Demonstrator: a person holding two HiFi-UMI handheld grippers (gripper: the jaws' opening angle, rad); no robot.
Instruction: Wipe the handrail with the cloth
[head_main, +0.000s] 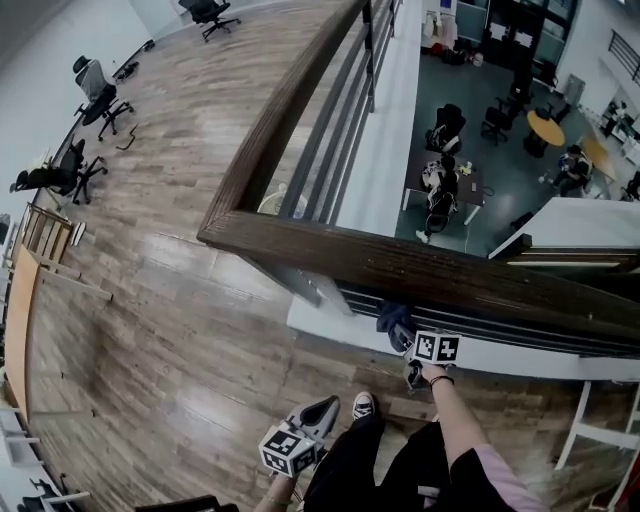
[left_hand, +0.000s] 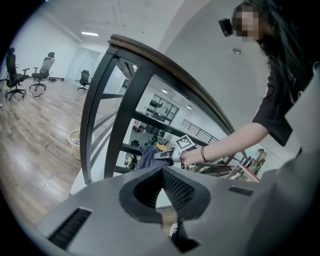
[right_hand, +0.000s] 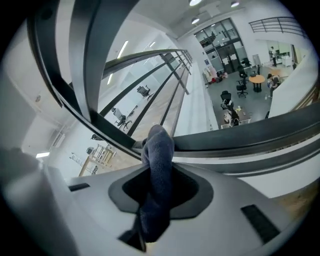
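Observation:
The brown wooden handrail (head_main: 400, 265) turns a corner at the left and runs off to the right above dark railing bars (head_main: 330, 150). My right gripper (head_main: 408, 338) is below the rail, close to the bars, and is shut on a dark blue cloth (head_main: 396, 320). In the right gripper view the cloth (right_hand: 159, 150) stands up between the jaws of that gripper (right_hand: 159, 167), in front of a dark bar (right_hand: 250, 135). My left gripper (head_main: 320, 410) hangs low beside the person's legs, shut and holding nothing. The left gripper view shows its jaws (left_hand: 162, 175) together, with the handrail (left_hand: 165, 62) above and the right gripper (left_hand: 175, 152) beyond.
A pale waste bin (head_main: 272, 202) stands on the wooden floor behind the railing corner. Office chairs (head_main: 95, 90) and a wooden table (head_main: 20, 310) line the left wall. Past the rail is a drop to a lower floor (head_main: 500, 150) with tables and people. A white rack (head_main: 600, 430) is at the right.

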